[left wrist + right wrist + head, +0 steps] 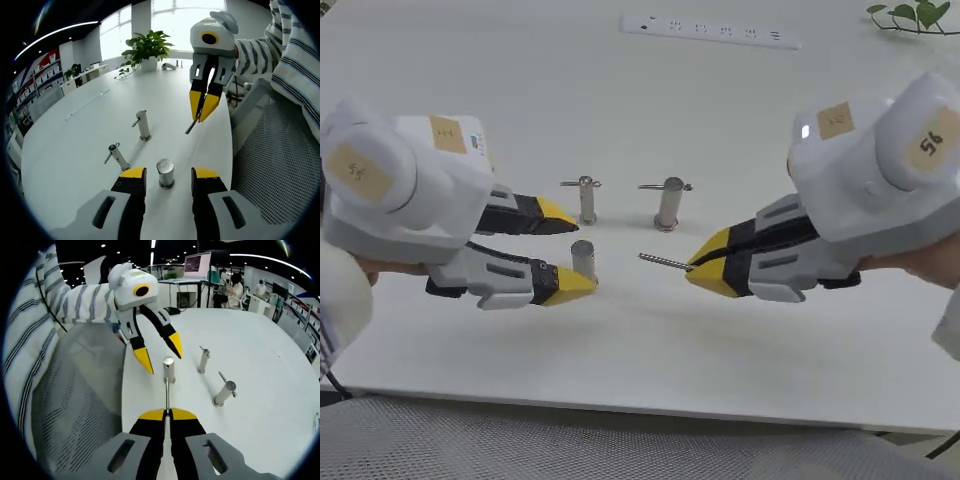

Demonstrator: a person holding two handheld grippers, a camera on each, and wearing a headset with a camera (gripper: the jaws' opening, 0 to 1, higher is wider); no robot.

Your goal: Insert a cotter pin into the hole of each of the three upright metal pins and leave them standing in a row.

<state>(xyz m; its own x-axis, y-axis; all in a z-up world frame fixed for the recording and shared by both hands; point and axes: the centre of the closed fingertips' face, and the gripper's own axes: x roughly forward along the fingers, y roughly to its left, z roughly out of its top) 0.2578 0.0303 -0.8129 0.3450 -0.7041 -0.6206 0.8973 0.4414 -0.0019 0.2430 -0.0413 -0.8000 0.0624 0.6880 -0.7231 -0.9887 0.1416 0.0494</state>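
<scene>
A tan number sticker [932, 143] on the right gripper's [692, 270] housing carries a handwritten number, probably 95. The pale sticker [358, 172] on the left gripper [582, 250] bears faint handwriting, too washed out to read.

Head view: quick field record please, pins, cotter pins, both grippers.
near grey steel pin: upright, nothing through it, between left jaws, ungripped
rear left steel pin: upright, cotter pin through it
rear right steel pin: upright, second cotter pin through it
left gripper: open
right gripper: shut on thin metal cotter pin, aimed at near pin, short of it
white table: bears all three
</scene>
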